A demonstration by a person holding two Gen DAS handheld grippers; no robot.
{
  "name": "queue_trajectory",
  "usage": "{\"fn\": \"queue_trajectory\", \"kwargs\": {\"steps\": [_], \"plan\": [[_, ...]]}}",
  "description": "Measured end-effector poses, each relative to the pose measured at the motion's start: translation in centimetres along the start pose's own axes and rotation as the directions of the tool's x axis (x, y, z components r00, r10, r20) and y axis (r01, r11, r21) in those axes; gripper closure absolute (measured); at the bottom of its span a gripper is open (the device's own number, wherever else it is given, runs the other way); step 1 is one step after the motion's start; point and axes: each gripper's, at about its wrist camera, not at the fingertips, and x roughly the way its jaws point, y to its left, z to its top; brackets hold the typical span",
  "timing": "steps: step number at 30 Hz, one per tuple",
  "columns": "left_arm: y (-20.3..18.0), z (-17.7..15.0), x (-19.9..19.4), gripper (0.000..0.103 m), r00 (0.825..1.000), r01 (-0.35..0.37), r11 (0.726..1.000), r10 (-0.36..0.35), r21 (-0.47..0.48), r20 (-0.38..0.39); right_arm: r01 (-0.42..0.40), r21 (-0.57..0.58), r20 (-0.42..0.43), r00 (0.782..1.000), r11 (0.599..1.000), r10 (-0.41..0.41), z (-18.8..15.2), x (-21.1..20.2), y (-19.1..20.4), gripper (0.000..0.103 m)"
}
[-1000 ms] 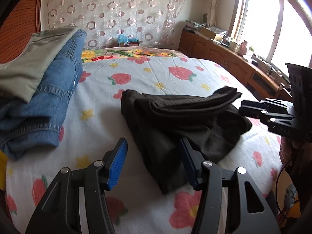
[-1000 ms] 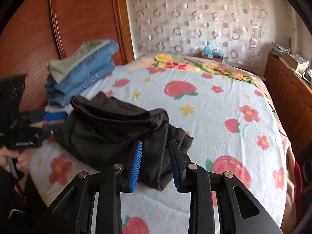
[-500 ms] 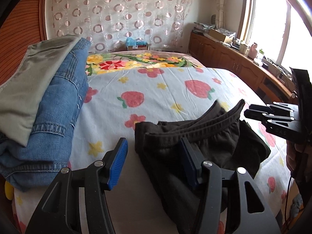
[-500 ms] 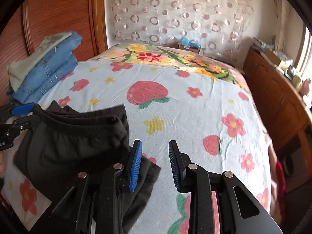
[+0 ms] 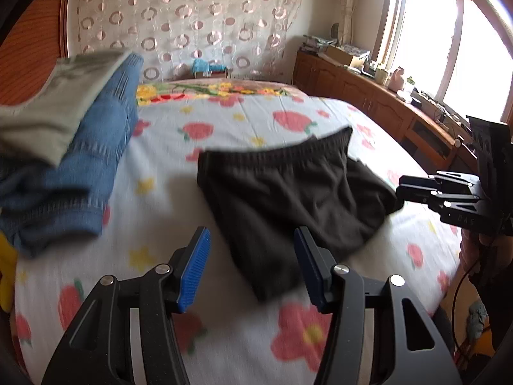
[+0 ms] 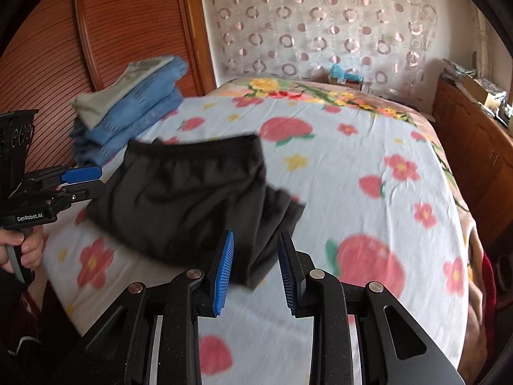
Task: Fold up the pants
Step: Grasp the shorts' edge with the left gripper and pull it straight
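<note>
Dark brown pants (image 5: 288,199) lie folded on the strawberry-print bed sheet (image 5: 154,166), with the elastic waistband along their far edge. My left gripper (image 5: 251,240) hovers open just short of their near corner, nothing between its blue pads. At the right of that view my right gripper (image 5: 400,188) hangs beside the pants' right edge. In the right wrist view the pants (image 6: 192,192) sit left of centre. My right gripper (image 6: 255,240) stands open over their near right corner, its pads not touching cloth. My left gripper (image 6: 96,181) hangs by their left edge, held in a hand (image 6: 22,247).
A pile of folded blue jeans (image 5: 89,166) topped by a grey-green garment (image 5: 54,112) lies at the bed's left side by the wooden headboard (image 6: 96,32). A wooden cabinet (image 5: 368,96) runs under the window on the right. Bare sheet spreads right of the pants (image 6: 368,192).
Both views swung in toward the pants half a second ago and have drawn back. The pants now lie flatter, waistband spread along the far edge. Neither gripper's gap has changed.
</note>
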Motion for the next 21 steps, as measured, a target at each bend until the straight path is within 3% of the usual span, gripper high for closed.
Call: {"fn": "queue_trajectory", "kwargs": {"steps": [4,8,11,16,19,21], "plan": [[-0.1,-1.2,-0.5,0.049,1.000,0.008,1.000,-0.008,-0.009,-0.012,-0.017,-0.001,0.002,1.000,1.000,0.017,-0.5,-0.8,0.2,0.074],[-0.3,-2.0,-0.4,0.065,0.999,0.017,1.000,-0.017,-0.013,-0.032,-0.026,0.009,-0.001,1.000,1.000,0.026,0.0,-0.4,0.2,0.074],[-0.4,-2.4,0.0,0.067,0.998,0.019,1.000,-0.019,-0.011,-0.054,-0.042,0.012,-0.007,0.999,0.999,0.042,0.3,0.0,0.2,0.074],[-0.3,-2.5,0.7,0.067,0.998,0.001,1.000,-0.002,-0.011,-0.068,-0.050,-0.013,-0.036,0.998,0.999,0.050,-0.1,0.3,0.3,0.097],[-0.1,-2.6,0.8,0.067,0.997,-0.006,1.000,0.004,-0.016,-0.075,0.005,-0.012,-0.002,1.000,1.000,-0.005,-0.2,-0.6,-0.4,0.098],[-0.1,-2.6,0.9,0.067,0.997,-0.004,1.000,0.003,-0.018,-0.074,-0.009,0.027,0.009,1.000,1.000,0.009,-0.3,-1.1,-1.1,0.098]]}}
